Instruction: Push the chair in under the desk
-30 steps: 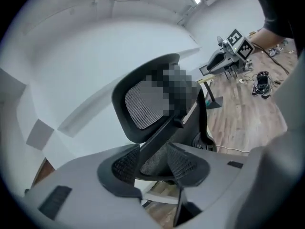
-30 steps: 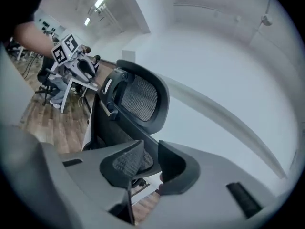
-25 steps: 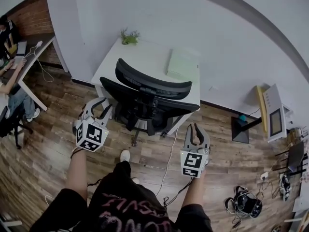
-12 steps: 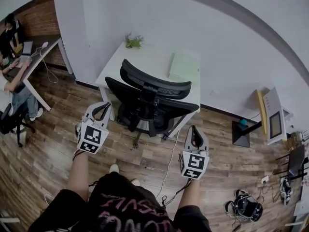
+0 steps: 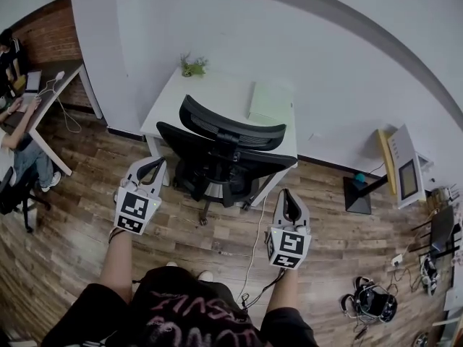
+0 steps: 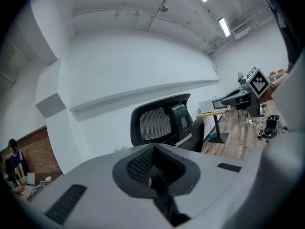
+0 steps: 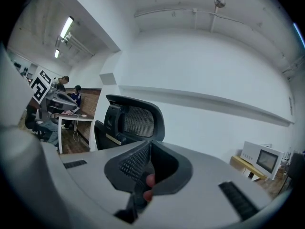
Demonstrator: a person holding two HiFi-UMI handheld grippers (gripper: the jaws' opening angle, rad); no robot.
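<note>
The black mesh-back office chair (image 5: 224,147) stands with its seat tucked under the white desk (image 5: 217,96), its back toward me. My left gripper (image 5: 153,165) hangs short of the chair's left side; its jaws have just been closing and are now shut with nothing between them. To the chair's right my right gripper (image 5: 289,195) is shut and empty, also clear of it. The left gripper view has the chair (image 6: 159,123) beyond the closed left gripper (image 6: 153,148). In the right gripper view the chair (image 7: 133,120) stands past the closed right gripper (image 7: 149,144).
A pale green folder (image 5: 272,101) and a small plant (image 5: 192,64) sit on the desk. Another desk (image 5: 54,85) with seated people is at far left. A stand with a white device (image 5: 401,166) is at right. A cable (image 5: 253,241) and a headset (image 5: 369,303) lie on the wood floor.
The left gripper's jaws have gone from apart to closed. The shoe seen near the chair's base has drawn back toward me. The chair has stayed under the desk.
</note>
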